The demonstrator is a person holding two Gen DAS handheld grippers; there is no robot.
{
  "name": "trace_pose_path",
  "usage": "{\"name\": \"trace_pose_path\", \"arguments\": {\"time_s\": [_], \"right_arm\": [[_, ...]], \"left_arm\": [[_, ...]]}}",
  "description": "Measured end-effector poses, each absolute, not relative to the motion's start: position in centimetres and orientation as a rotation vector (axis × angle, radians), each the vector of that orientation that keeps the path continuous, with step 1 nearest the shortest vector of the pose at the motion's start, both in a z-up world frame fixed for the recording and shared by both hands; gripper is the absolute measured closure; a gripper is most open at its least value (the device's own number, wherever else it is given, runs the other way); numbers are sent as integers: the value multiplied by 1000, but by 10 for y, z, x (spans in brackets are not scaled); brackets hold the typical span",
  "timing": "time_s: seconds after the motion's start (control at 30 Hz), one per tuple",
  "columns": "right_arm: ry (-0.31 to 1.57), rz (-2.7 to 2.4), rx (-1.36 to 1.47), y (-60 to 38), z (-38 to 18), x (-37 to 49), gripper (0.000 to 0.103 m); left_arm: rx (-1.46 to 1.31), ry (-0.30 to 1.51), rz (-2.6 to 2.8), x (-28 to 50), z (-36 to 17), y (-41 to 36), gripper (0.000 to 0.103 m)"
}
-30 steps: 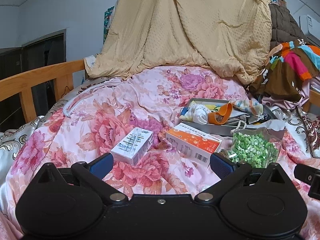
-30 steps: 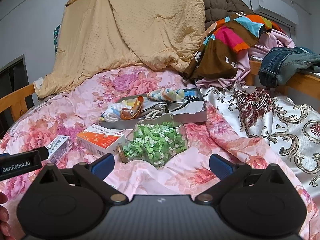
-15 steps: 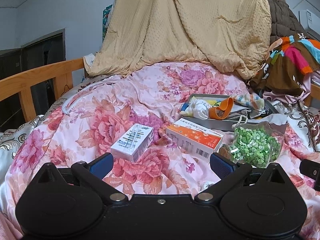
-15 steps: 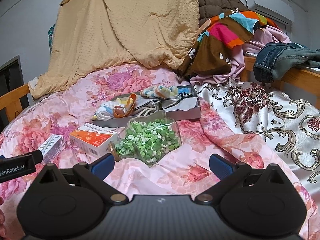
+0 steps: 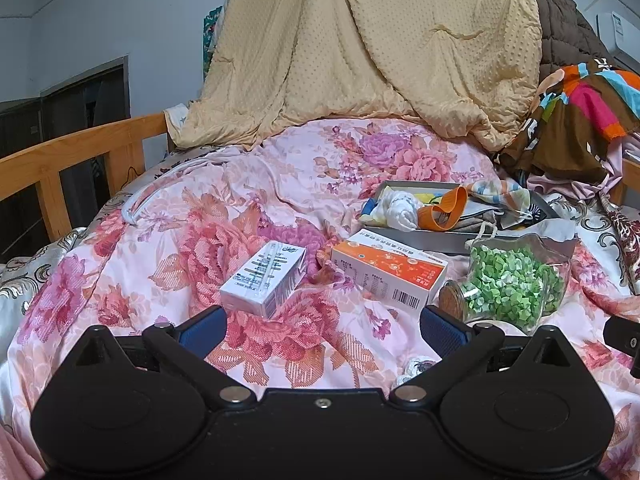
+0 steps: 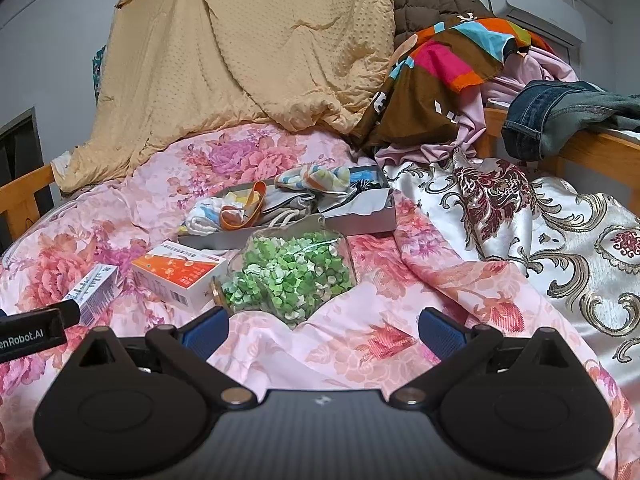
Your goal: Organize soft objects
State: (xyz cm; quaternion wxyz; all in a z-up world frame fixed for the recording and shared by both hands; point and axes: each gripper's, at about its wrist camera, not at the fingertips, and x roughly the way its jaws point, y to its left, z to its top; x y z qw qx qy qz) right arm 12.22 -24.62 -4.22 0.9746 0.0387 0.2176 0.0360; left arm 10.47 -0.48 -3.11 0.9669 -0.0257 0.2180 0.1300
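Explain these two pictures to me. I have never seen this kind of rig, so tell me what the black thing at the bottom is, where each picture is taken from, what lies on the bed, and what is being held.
There is no robot arm: a person holds a two-finger tool in each hand, with a camera looking forward along its fingers.

One picture comes from the left gripper, the other from the right gripper. The black shape with blue tips is the tool itself.

Both look over a bed with a floral quilt. On it lie a white box, an orange box, a clear jar of green pieces and a grey tray of socks and small cloths.

Both jaws stand open; nothing is held.
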Motion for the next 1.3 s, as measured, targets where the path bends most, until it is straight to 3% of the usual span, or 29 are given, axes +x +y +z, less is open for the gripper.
{"name": "trace_pose_path", "arguments": {"time_s": [1.3], "right_arm": [[445,72,77,-246,-45,123,0]], "left_arm": [[-17,439,224,103,-31,-10,1]]}}
